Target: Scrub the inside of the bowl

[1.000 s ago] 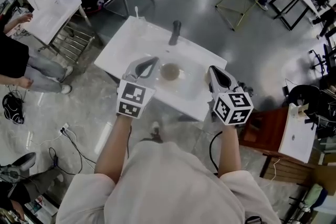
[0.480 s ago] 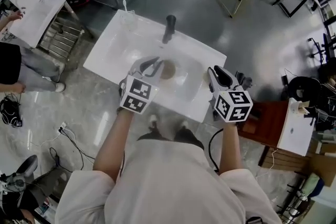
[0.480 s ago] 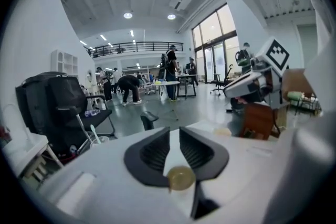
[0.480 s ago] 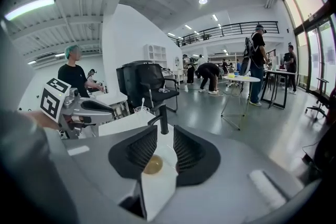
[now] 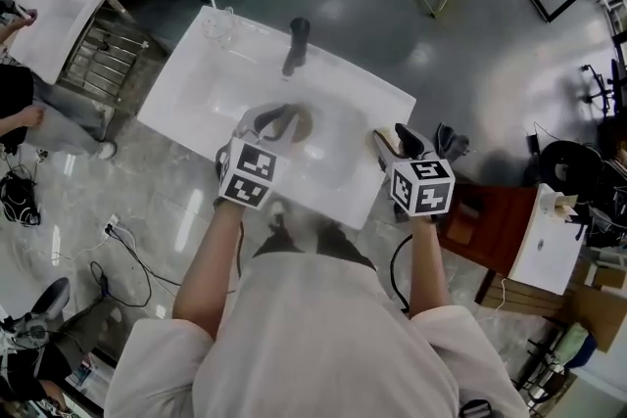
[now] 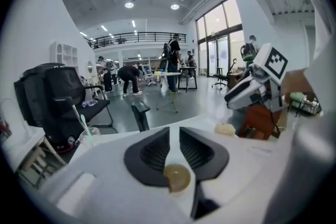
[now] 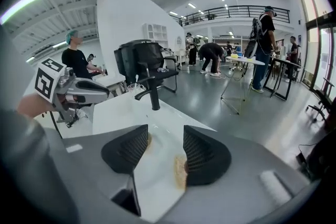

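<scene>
The bowl is a white sink basin (image 5: 333, 147) with a brownish drain (image 5: 302, 122) at its bottom. My left gripper (image 5: 282, 117) hangs over the basin near the drain (image 6: 177, 177). Its jaws have just been opening and stand a little apart, with nothing between them. My right gripper (image 5: 392, 138) is over the basin's right rim. Its jaws have just been opening wide and are empty. A tan sponge (image 5: 378, 145) lies on the rim right by them; in the right gripper view the sponge (image 7: 180, 171) lies along the right jaw's inner side. The left gripper view shows the sponge (image 6: 224, 129) too.
A black faucet (image 5: 296, 44) stands at the back of the sink. A clear cup with a toothbrush (image 5: 217, 23) is at its back left corner. A brown stool (image 5: 490, 220) is at the right, and a white rack (image 5: 59, 15) and a seated person (image 5: 15, 103) at the left.
Both grippers have dropped toward the sink and their jaws have opened from shut, the right wider than the left. The left gripper now hangs over the drain.
</scene>
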